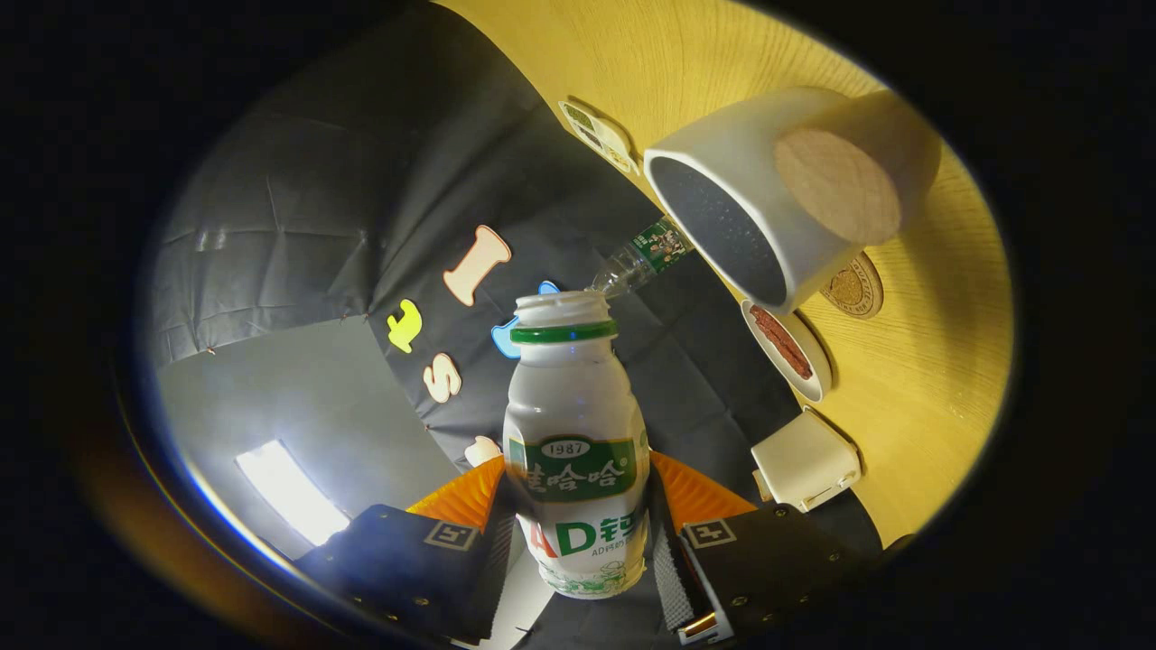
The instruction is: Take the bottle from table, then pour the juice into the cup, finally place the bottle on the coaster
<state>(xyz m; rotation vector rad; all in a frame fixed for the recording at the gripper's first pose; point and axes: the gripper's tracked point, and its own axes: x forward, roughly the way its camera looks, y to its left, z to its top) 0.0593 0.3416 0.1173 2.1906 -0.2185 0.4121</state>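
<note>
A small white bottle (575,433) with a green neck ring and green label is held between my fingers, and my gripper (578,510) is shut on its lower body. The whole view is rolled, so the wooden table (912,397) stands on its side beyond the bottle. The white cup (750,144), dark inside and with a round wooden-ended handle, lies beyond and to the side of the bottle's mouth, its opening turned toward me. The mouth is short of the cup's rim. A round brown coaster (856,287) lies on the table just past the cup.
A clear plastic bottle (643,259) stands behind the cup near the cloth wall. A white dish (817,366) with something red-brown in it and a white box (804,462) sit on the table nearer me. A small printed card (601,135) lies farther along the table.
</note>
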